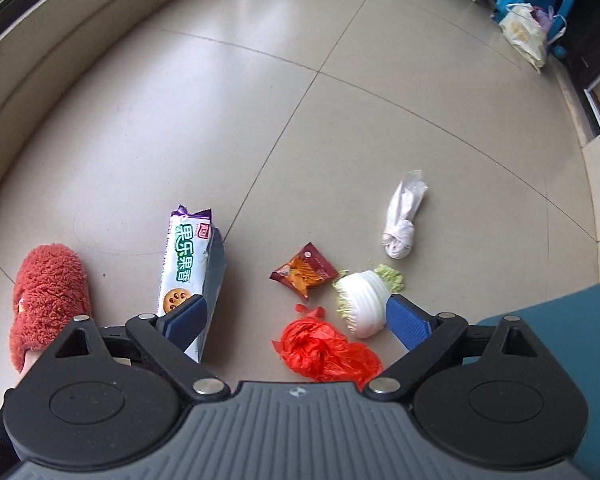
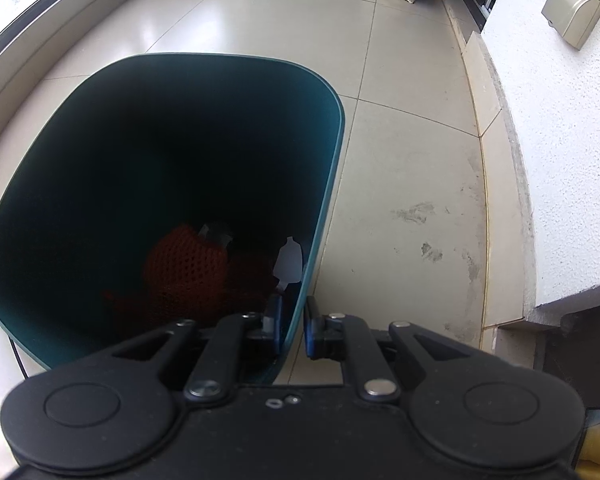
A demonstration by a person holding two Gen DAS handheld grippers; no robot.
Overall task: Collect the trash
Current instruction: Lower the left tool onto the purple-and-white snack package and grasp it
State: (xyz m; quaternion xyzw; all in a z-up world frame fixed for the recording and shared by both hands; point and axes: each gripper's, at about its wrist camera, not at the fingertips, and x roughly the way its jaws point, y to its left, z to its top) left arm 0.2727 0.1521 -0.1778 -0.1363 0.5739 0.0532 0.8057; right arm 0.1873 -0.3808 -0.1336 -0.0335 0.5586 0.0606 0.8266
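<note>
Left claw (image 1: 296, 316) wide above floor litter (image 1: 304, 274); right claw (image 2: 292, 326) clamped on bin (image 2: 324, 216) wall, seen only there.

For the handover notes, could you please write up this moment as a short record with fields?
left gripper: open, above the floor trash, holding nothing
right gripper: shut on the bin wall
on floor: biscuit pack, snack packet, red bag, cabbage, white wad
in bin: red mesh, white scrap
beside trash: red slipper
</note>
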